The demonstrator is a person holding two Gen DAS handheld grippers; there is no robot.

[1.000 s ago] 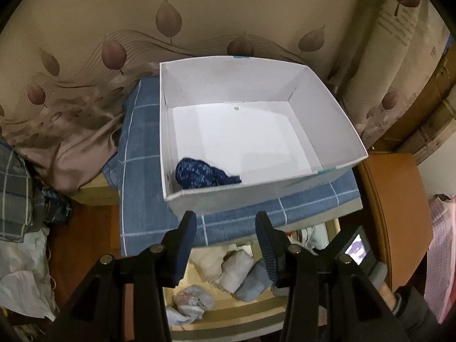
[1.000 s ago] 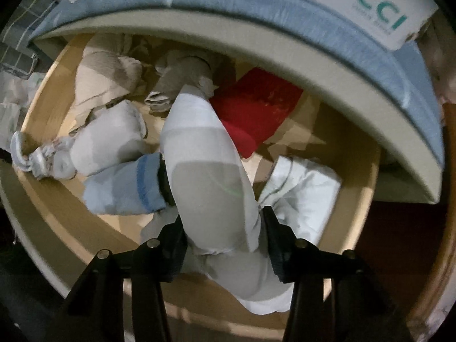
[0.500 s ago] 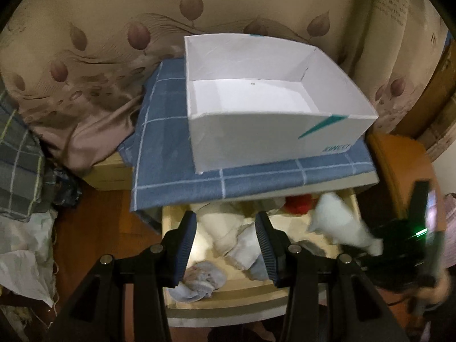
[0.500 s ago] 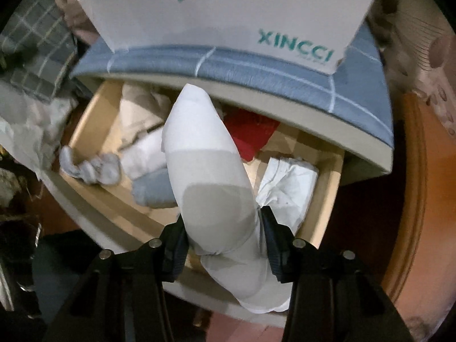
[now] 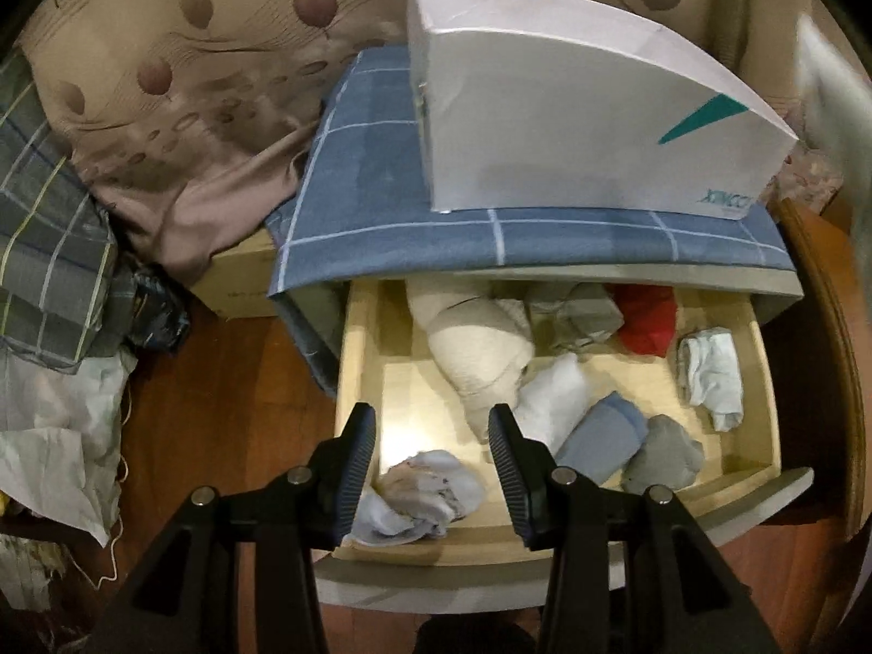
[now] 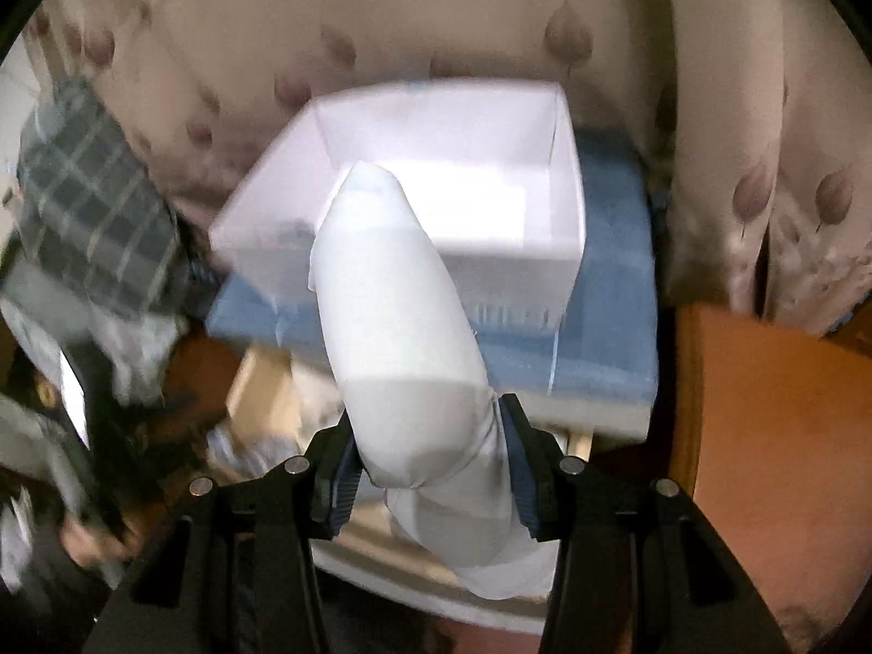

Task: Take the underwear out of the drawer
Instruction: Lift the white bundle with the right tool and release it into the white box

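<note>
My right gripper [image 6: 428,468] is shut on a rolled white underwear bundle [image 6: 392,294], which sticks up in front of the open white box [image 6: 567,229]. In the left wrist view the pulled-out drawer [image 5: 760,468] holds several rolled pieces: a beige roll [image 5: 479,354], a white crumpled one [image 5: 419,490], a blue one [image 5: 599,436], a grey one [image 5: 659,455] and a red one [image 5: 648,316]. My left gripper [image 5: 431,452] hangs open above the drawer's front left part, with nothing pressed between its fingers. The white box [image 5: 572,125] stands on a blue checked cloth [image 5: 381,207] over the drawer.
A beige leaf-patterned curtain [image 5: 191,82] hangs behind the cabinet. A plaid blanket [image 5: 38,229] and crumpled fabric [image 5: 54,436] lie at the left on the wooden floor [image 5: 218,409]. An orange-brown wooden surface [image 6: 763,436] borders the cabinet on the right.
My right gripper has risen out of the drawer with the white roll and now faces the white box. My left gripper has sunk from above the box toward the open drawer.
</note>
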